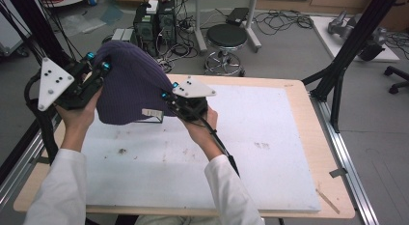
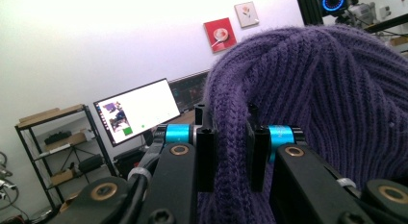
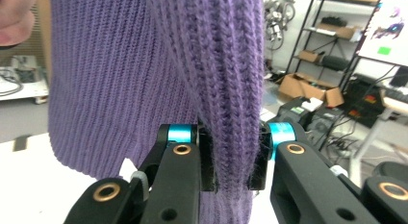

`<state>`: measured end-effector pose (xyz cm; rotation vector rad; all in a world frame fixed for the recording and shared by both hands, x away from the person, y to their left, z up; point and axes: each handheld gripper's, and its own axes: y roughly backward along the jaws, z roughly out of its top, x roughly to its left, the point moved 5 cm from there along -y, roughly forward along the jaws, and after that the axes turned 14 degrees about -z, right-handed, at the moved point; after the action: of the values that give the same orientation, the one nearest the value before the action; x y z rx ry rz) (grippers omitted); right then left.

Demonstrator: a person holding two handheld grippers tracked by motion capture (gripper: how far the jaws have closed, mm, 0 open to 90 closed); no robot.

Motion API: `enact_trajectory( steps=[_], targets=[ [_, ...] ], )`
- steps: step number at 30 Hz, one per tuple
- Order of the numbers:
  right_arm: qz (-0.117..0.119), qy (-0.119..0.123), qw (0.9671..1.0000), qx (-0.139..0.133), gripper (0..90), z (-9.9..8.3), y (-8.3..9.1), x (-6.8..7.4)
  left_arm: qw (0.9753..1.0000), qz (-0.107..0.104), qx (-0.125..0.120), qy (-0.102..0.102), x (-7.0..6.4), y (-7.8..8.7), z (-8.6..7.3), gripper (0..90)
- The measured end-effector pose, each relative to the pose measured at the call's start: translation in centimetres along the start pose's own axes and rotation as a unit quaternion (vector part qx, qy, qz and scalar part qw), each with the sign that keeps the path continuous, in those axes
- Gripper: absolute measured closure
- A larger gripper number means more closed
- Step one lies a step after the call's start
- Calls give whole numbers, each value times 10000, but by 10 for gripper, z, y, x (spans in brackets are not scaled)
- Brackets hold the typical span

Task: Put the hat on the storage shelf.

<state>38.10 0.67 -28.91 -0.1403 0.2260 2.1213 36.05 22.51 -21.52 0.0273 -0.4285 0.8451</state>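
Hanging above the table [image 1: 270, 138], purple beanie [image 1: 128, 82], crown up, each side clenched by a tool

I see a purple hat [image 1: 129, 85] of thick ribbed knit, soft and matt. The table [image 1: 318, 138] shows pale wood edging round a matt white top.

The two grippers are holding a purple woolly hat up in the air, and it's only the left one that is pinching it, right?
Not quite. Both pinch the purple woolly hat: the right gripper view shows the right gripper shut on the knit, just like the left gripper.
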Motion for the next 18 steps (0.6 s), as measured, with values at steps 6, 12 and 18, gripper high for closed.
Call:
enact_trajectory(
  steps=[6,12,18],
  targets=[
    [-158,108,9998,-61,804,15,-18,1,10000,-30,89,-8,21,-4,0,793],
    [-332,-250,9989,-233,806,33,-33,-7,9998,-38,187,-71,43,-18,7,792],
    [-387,-383,9981,-285,807,43,-50,-9,9997,23,175,-167,59,-26,13,792]
  ],
)
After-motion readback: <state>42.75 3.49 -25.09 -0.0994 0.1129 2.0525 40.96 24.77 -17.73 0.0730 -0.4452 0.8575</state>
